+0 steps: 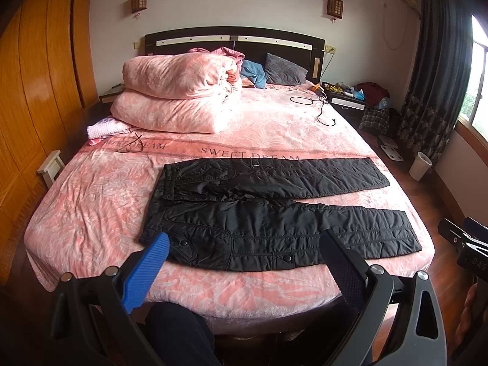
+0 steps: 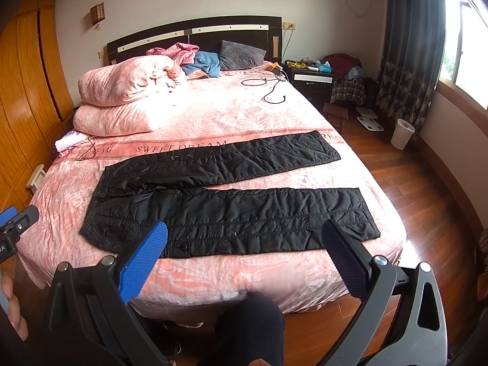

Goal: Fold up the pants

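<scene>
1. The left tool (image 1: 245, 256) is spread wide with nothing between its blue finger (image 1: 146, 271) and its dark finger (image 1: 341, 268); it hangs above the near edge of the bed (image 1: 91, 213), clear of the cloth.
2. The right tool (image 2: 244, 250) is likewise spread wide and holds nothing; it sits above the same near edge, further toward the leg ends.
3. The black pants (image 1: 274, 213) lie flat and unfolded across the foot of the bed, on the pink sheet printed "SWEET DREAM".
4. Their waistband (image 1: 158, 195) is toward the left, and the two legs run to the right, parted in a narrow V.
5. The far leg (image 2: 259, 155) ends close to the right edge of the bed; the near leg (image 2: 274, 216) lies along the near edge.
6. A folded pink duvet (image 1: 180, 91) is stacked toward the head of the bed on the left, well apart from the pants.
7. A grey pillow (image 1: 283, 70) leans by the dark headboard (image 1: 231, 38), and a black cable (image 1: 317, 106) lies loose on the sheet beyond the pants.
8. A white bin (image 2: 402, 132) stands on the wooden floor to the right of the bed.
</scene>
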